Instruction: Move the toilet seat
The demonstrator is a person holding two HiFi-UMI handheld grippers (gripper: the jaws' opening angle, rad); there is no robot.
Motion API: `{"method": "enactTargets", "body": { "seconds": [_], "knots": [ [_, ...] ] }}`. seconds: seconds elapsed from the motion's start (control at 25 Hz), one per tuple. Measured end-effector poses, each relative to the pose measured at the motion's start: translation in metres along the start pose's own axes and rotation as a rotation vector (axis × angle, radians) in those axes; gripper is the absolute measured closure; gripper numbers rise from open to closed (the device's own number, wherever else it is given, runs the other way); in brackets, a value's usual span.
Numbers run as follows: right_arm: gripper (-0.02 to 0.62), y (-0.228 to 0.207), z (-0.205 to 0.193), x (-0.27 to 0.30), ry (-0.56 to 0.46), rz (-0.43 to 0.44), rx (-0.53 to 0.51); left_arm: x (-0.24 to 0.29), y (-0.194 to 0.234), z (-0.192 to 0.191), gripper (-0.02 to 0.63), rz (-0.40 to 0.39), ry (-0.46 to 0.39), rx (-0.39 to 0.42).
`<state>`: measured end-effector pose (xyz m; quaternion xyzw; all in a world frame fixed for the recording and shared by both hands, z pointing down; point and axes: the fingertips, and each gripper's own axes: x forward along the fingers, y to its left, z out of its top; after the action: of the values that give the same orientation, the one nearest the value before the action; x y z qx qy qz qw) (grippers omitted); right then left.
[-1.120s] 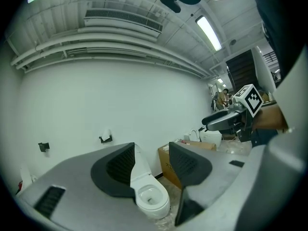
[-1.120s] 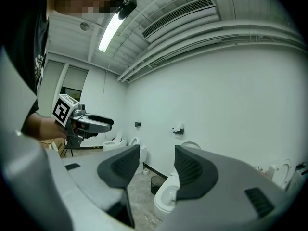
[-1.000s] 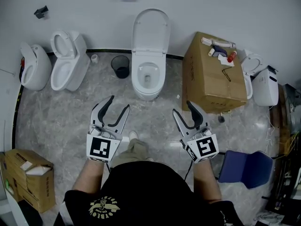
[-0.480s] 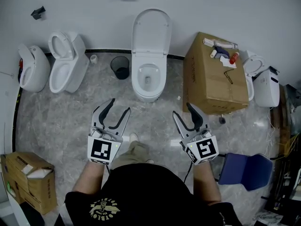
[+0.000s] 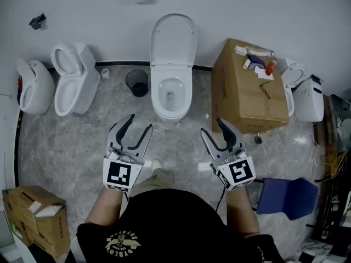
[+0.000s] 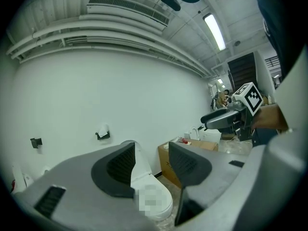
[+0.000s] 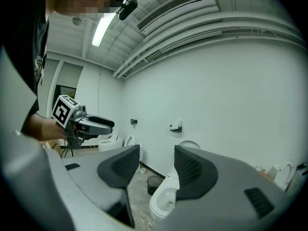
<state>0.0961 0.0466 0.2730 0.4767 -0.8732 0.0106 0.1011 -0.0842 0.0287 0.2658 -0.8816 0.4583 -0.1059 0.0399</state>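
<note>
The white toilet [image 5: 171, 92] stands against the far wall with its lid [image 5: 173, 37] raised upright, and the seat lies down on the bowl. My left gripper [image 5: 140, 121] hovers over the floor short of the bowl, to its left. It is open and holds nothing. My right gripper [image 5: 211, 126] hovers to the bowl's right, also open and holding nothing. In the left gripper view the toilet [image 6: 147, 189] shows between the spread jaws of that gripper [image 6: 151, 148]. The right gripper view has the bowl [image 7: 161, 201] below the gap of its open gripper [image 7: 156, 150].
A large cardboard box [image 5: 249, 86] with small items on top stands right of the toilet, and a black waste bin [image 5: 139, 83] stands left of it. Two more toilets [image 5: 74, 78] line the left wall and another [image 5: 304, 97] is at the right. A blue chair [image 5: 285, 196] is near right.
The person has stepped slightly forward, so both grippers sit a little closer to the toilet. The jaws of both stay spread as before.
</note>
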Motion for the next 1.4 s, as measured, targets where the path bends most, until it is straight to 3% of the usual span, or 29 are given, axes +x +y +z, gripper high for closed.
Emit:
{"method": "enactTargets", "body": {
  "seconds": [0.6, 0.92, 1.4],
  "knots": [
    [0.374, 0.001, 0.032, 0.064, -0.013, -0.067, -0.036, 0.034, 0.068, -0.002, 0.393, -0.073, -0.026, 0.012],
    [0.374, -0.005, 0.034, 0.074, 0.013, -0.094, -0.041, 0.049, 0.075, -0.009, 0.394, -0.112, -0.037, -0.012],
    [0.374, -0.027, 0.027, 0.098, 0.04, -0.059, -0.03, 0.074, 0.081, -0.02, 0.399, -0.099, -0.01, -0.047]
  ]
}}
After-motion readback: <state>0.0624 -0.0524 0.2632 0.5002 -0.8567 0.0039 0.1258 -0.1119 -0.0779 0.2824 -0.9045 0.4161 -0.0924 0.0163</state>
